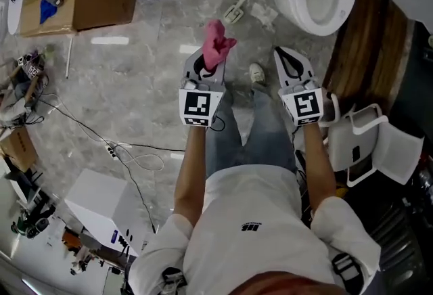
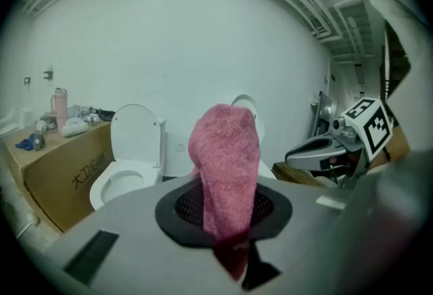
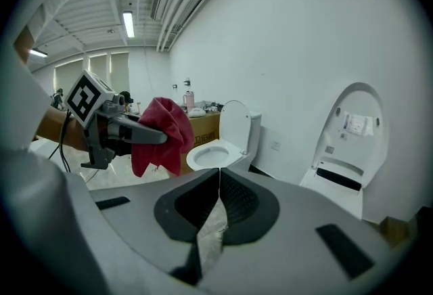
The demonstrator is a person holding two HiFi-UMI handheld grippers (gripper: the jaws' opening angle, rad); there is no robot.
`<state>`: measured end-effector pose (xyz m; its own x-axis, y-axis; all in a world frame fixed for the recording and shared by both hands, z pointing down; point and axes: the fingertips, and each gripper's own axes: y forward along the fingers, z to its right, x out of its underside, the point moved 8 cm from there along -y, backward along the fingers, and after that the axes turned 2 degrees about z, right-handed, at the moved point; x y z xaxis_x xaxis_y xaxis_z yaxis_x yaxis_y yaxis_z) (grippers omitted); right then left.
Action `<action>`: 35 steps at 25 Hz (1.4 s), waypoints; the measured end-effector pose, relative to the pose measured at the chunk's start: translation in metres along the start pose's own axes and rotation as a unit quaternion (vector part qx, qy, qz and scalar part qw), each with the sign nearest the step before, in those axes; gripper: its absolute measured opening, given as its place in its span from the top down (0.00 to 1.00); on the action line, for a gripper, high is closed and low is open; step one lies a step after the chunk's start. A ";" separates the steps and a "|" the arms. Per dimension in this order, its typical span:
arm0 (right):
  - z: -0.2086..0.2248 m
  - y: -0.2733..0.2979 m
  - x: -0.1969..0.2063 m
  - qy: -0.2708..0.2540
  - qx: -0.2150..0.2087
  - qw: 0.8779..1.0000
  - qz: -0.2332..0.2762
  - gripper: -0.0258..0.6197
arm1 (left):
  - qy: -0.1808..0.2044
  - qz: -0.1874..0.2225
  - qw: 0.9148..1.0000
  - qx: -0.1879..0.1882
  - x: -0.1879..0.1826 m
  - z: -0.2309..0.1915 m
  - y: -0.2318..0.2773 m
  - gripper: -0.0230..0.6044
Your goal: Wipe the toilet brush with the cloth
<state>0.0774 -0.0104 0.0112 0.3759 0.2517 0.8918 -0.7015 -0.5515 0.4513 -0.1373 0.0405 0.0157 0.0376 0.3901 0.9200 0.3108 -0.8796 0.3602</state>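
Nearest me, my left gripper [image 1: 210, 61] pinches a pink terry cloth [image 1: 217, 43]; right gripper [image 1: 283, 53] closed, empty; upper-left brown cardboard box [image 1: 95, 3] shows Chinese print.

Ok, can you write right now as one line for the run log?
left gripper: shut on pink terry cloth | right gripper: shut, empty | toilet brush: not in view | wiping: not started

My left forearm [image 1: 191, 172] and right forearm [image 1: 318, 165] reach ahead, side by side. Left gripper [image 1: 214, 62]: jaws clamped on the cloth [image 1: 216, 43]. Right gripper [image 1: 284, 53]: jaws pressed together, empty.
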 end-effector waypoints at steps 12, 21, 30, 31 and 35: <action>-0.016 0.071 0.089 -0.012 0.036 0.999 -0.019 0.96 | 0.000 -0.018 0.999 0.048 0.098 -0.053 0.049 0.84; -0.003 0.136 0.161 0.000 0.014 0.999 -0.028 0.95 | 0.003 -0.020 0.997 0.070 0.160 -0.071 0.104 0.84; 0.008 0.199 0.249 -0.001 -0.008 0.999 -0.037 0.94 | 0.005 -0.036 0.996 0.083 0.244 -0.094 0.156 0.84; 0.009 0.206 0.259 -0.001 -0.008 0.999 -0.037 0.94 | 0.006 -0.036 0.996 0.084 0.252 -0.096 0.161 0.84; 0.017 0.228 0.296 0.000 -0.008 0.999 -0.036 0.93 | 0.012 -0.034 0.995 0.091 0.284 -0.102 0.182 0.84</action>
<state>0.0391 -0.0753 0.3781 0.4259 0.2912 0.8566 -0.6815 -0.5195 0.5154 -0.1666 -0.0366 0.3580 -0.0123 0.4383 0.8987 0.4792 -0.7863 0.3900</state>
